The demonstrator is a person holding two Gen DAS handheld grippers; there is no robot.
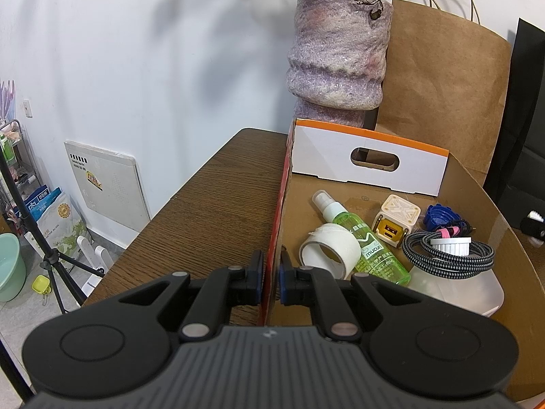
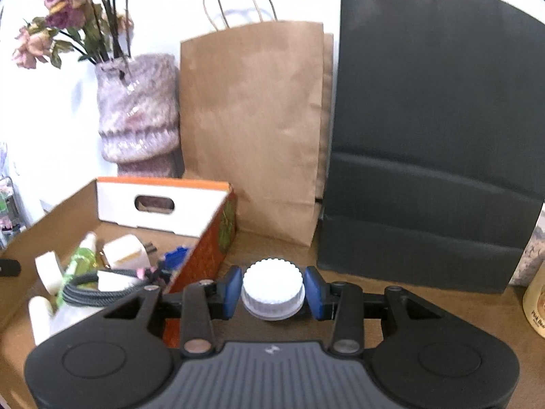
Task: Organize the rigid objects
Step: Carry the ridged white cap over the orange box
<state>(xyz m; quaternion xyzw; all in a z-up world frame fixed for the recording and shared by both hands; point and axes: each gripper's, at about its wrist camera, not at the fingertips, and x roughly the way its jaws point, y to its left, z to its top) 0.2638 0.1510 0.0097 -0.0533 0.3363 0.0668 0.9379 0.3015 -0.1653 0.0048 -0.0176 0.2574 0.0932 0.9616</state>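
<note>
On the brown wood-grain bench (image 1: 211, 184), I had the open cardboard box (image 1: 511, 255) pinned by its wall while a cap waited just outside it.

My left hand-held gripper (image 1: 271, 277) was clenched on the box's near red-printed side wall, one pad outside and one inside, I judged to keep the light box from sliding as things went in. My right hand-held gripper (image 2: 272, 293) was grasping the white ribbed plastic screw cap (image 2: 272, 288) by its sides, held clear of the bench, just to the right of the box. Already inside lay a white tape roll (image 1: 330, 248), a green spray bottle (image 1: 371, 248), a cream cube-shaped charger (image 1: 395, 220) and a coiled black braided cable (image 1: 449, 255), so the cap probably belonged there too.
</note>
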